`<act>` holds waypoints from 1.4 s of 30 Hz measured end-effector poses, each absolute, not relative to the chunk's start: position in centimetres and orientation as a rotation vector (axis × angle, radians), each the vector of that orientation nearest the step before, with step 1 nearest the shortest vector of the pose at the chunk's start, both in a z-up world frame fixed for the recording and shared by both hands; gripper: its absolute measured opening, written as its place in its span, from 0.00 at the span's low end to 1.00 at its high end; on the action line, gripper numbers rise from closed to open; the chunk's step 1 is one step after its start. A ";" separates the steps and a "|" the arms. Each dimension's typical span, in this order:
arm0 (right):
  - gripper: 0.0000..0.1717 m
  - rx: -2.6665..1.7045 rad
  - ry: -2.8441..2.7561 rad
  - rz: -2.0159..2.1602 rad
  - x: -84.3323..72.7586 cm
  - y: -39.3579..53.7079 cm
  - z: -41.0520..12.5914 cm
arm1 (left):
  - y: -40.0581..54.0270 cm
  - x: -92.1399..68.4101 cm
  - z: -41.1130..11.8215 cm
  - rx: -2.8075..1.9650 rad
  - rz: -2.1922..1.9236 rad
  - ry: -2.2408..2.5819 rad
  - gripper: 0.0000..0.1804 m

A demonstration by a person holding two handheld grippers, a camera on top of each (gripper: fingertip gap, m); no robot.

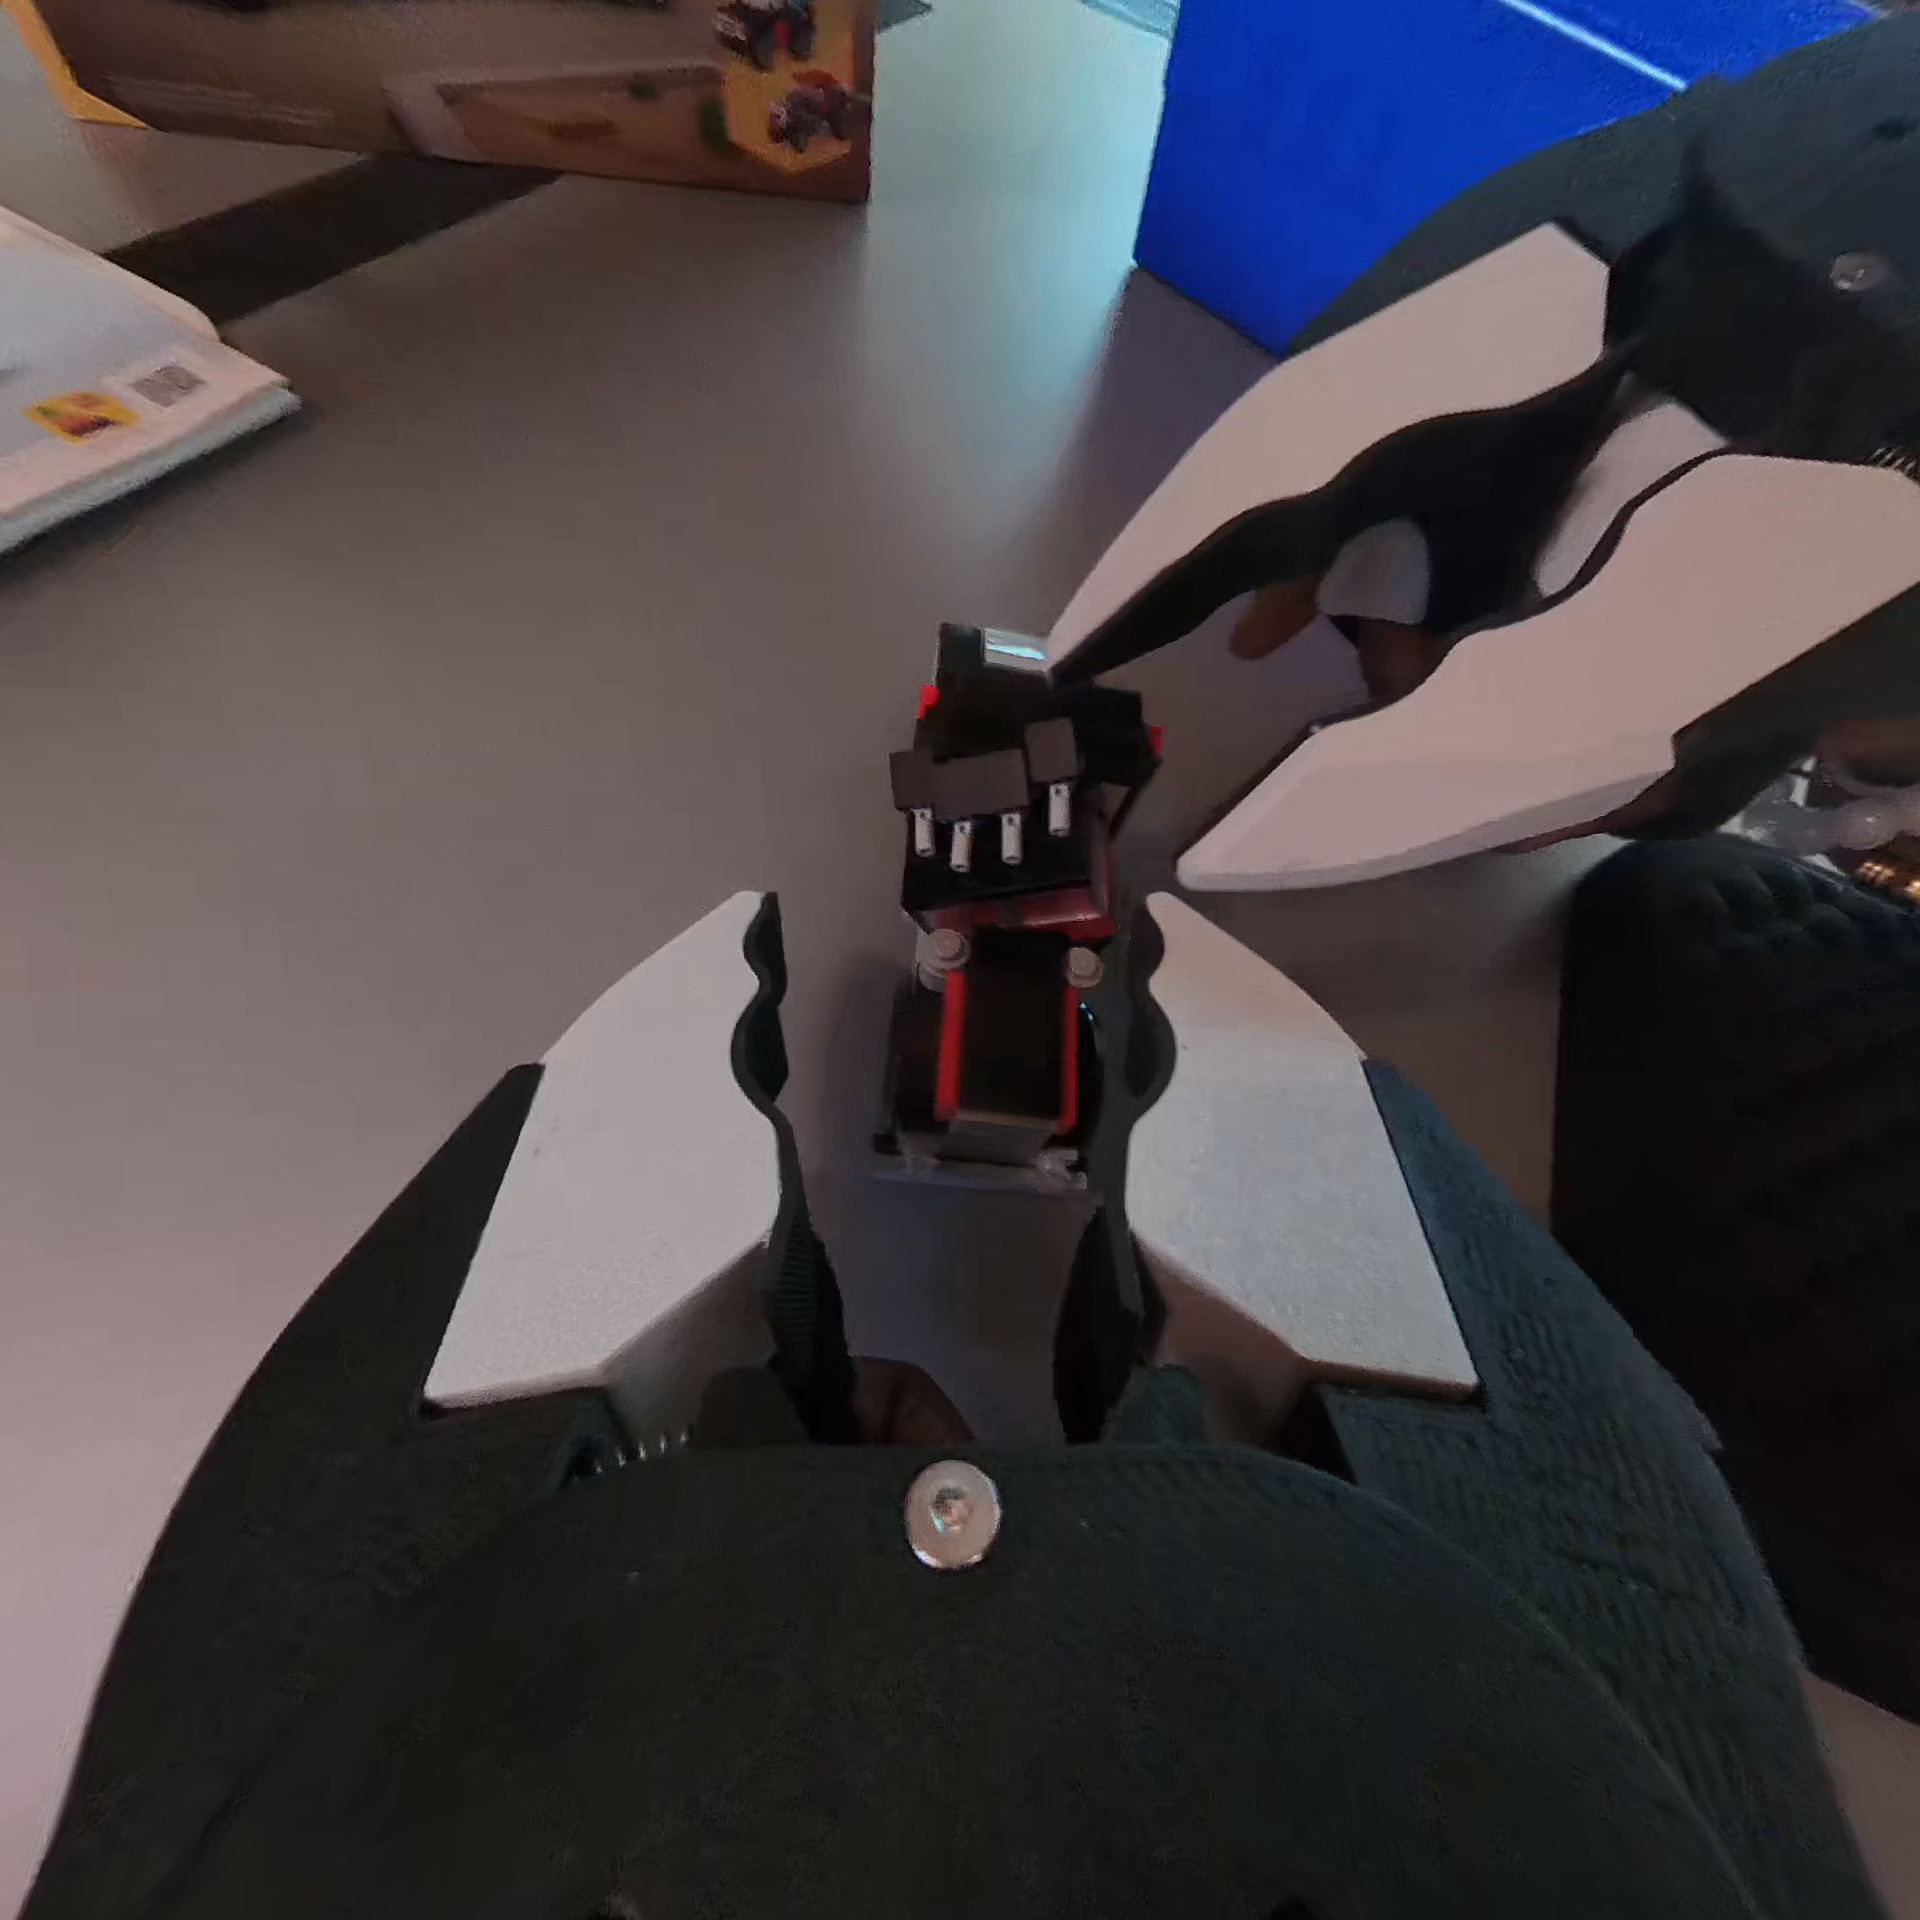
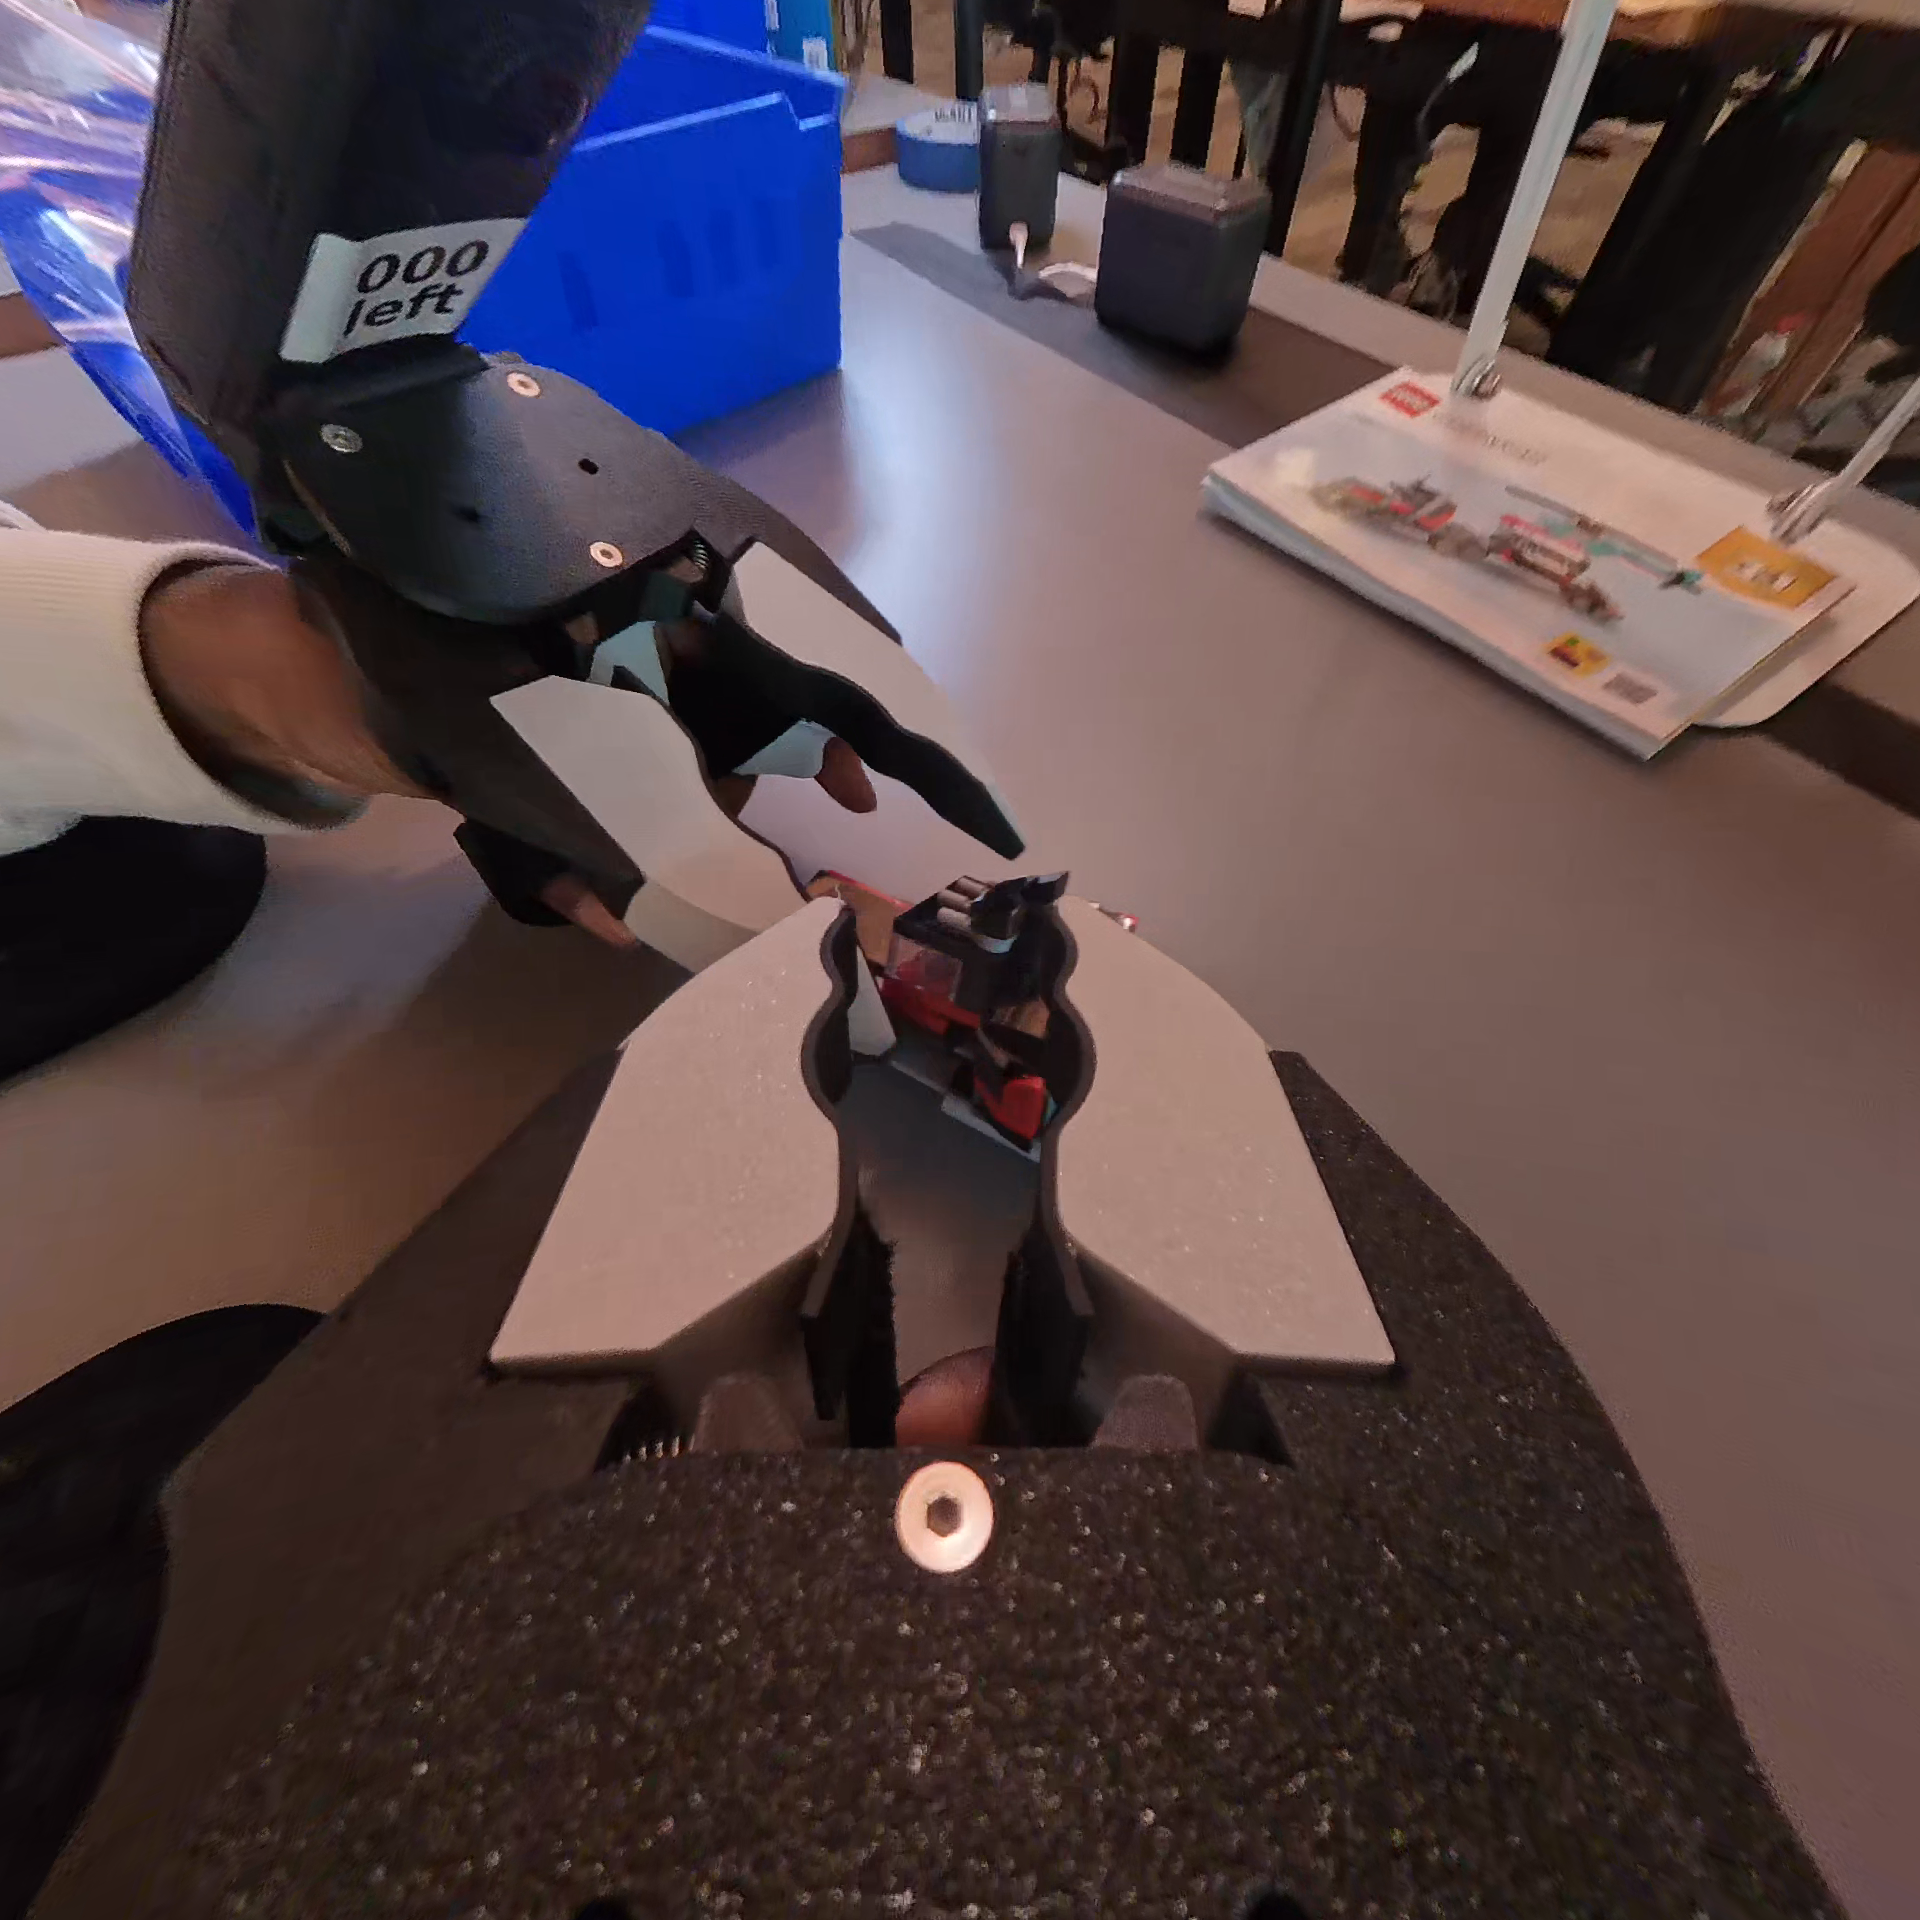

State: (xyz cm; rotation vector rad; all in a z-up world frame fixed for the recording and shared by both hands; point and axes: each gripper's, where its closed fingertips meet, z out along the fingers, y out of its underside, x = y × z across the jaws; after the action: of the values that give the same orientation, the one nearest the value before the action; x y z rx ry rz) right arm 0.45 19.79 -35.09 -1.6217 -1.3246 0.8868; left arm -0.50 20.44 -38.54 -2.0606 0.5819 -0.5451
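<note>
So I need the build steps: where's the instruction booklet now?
The instruction booklet lies flat on the grey table, far right in the right wrist view, under a metal stand's feet; in the left wrist view it sits at the left edge.

Smooth grey tabletop, crossed by a dark strip toward the far side. Far left, a blue bin; beside it a roll of blue tape and two dark boxy devices. Far right, a slanted metal stand leg. Beyond, dark railings and wooden furniture in dim, warm light.
</note>
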 end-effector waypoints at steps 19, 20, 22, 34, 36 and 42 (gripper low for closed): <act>0.11 -1.549 -1.125 1.028 1.3 21.0 -32.3 | 19.5 -0.6 -33.9 -1.817 -0.943 0.441 0.20; 0.13 -1.521 -1.108 1.046 1.3 20.9 -31.8 | 19.3 -1.2 -33.0 -1.774 -0.925 0.443 0.20; 0.13 -1.458 -1.078 1.094 1.3 20.5 -30.6 | 18.4 -2.4 -31.0 -1.694 -0.880 0.449 0.20; 0.10 -1.099 -1.260 1.205 -1.6 13.8 -27.6 | 13.8 -6.3 -28.0 -1.472 -0.014 0.625 0.20; 0.09 -1.026 -1.233 1.147 -2.1 13.2 -26.9 | 14.0 -6.3 -28.3 -1.465 0.134 0.650 0.20; 0.11 -1.042 -1.202 1.103 -3.0 12.9 -27.1 | 14.0 -5.3 -28.8 -1.348 0.561 0.815 0.20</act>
State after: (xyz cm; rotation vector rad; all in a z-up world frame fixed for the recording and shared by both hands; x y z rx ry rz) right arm -3.03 12.91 -27.08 -1.0419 -1.2020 1.1026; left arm -5.26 14.02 -28.78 -1.3478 0.8148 0.5609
